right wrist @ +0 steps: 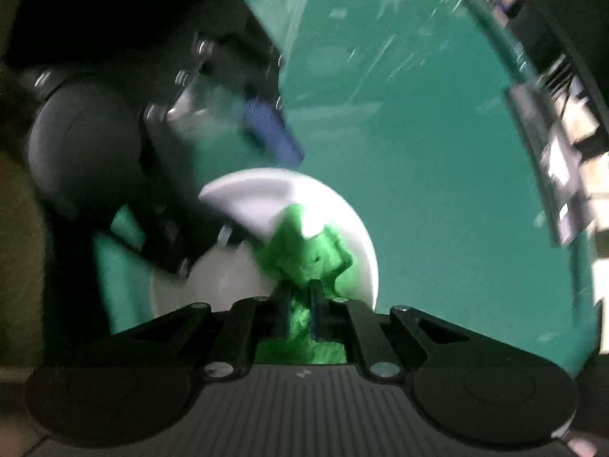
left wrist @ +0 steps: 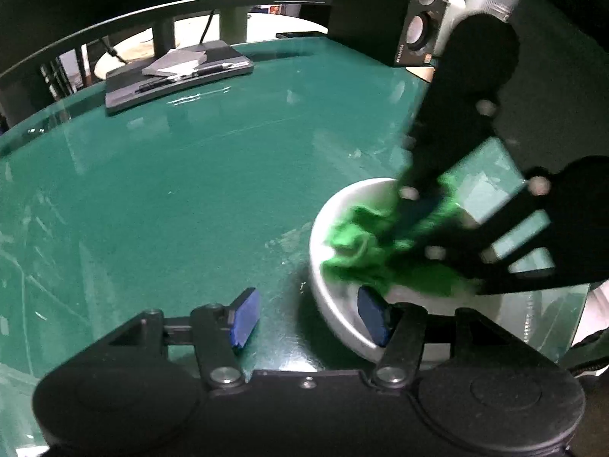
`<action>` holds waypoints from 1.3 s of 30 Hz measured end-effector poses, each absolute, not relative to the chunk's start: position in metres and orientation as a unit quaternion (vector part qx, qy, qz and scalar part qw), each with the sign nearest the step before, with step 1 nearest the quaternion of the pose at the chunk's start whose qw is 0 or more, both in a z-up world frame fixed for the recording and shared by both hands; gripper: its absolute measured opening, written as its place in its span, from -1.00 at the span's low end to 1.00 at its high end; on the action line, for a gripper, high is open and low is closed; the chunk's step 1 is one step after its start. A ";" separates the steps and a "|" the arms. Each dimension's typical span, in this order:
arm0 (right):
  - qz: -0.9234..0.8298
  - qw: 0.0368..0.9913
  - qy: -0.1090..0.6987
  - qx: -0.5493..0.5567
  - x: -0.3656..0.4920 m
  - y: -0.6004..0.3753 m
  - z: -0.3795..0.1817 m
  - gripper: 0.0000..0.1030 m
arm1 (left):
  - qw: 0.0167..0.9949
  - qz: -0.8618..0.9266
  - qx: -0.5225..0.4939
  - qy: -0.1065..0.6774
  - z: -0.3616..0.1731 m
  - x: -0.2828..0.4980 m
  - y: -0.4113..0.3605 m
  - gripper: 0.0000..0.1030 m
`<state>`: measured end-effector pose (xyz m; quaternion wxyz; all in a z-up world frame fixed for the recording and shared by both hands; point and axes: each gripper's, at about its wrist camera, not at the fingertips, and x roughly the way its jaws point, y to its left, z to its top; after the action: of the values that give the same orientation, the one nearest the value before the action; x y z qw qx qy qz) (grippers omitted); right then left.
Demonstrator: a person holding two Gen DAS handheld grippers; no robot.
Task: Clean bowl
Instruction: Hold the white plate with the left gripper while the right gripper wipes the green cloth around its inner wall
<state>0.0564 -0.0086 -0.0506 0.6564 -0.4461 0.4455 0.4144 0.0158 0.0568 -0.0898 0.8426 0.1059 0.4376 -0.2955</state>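
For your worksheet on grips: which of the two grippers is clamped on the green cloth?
The right gripper: its jaws pinch the green cloth inside the white bowl. The left gripper stands open, one pad inside the bowl's rim.

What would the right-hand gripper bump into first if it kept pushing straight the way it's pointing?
Probably the white bowl. The right gripper is shut on the green cloth and points steeply down into the bowl, so only cloth lies between it and the bowl's inside. Blur leaves the depth uncertain.

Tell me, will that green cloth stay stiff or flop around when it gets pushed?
Probably floppy: the green cloth lies crumpled in folds inside the white bowl. It likely squashes easily, since the right gripper pinches it thin.
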 end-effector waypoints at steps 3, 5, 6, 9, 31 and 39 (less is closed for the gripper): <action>0.409 0.664 0.448 -0.437 0.057 -0.008 -0.052 -0.81 | 0.841 -0.300 0.106 0.438 -0.090 0.015 0.058 0.15; 0.399 0.662 0.478 -0.418 0.062 -0.015 -0.051 -0.81 | 0.843 -0.296 0.111 0.436 -0.091 0.016 0.058 0.23; 0.395 0.657 0.500 -0.403 0.064 -0.018 -0.050 -0.81 | 0.844 -0.294 0.112 0.435 -0.091 0.016 0.058 0.25; 0.402 0.640 0.550 -0.355 0.065 -0.021 -0.048 -0.78 | 0.845 -0.290 0.107 0.436 -0.092 0.018 0.060 0.26; 0.405 0.657 0.513 -0.375 0.051 -0.022 -0.052 -0.75 | 0.842 -0.307 0.104 0.432 -0.087 0.012 0.058 -0.61; 0.382 0.682 0.474 -0.405 0.061 -0.018 -0.053 -0.82 | 0.842 -0.305 0.103 0.433 -0.086 0.013 0.060 -0.60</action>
<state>0.0610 -0.0180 -0.0533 0.6822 -0.4053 0.4736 0.3823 0.0125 0.0597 -0.0858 0.8419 0.1027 0.4330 -0.3054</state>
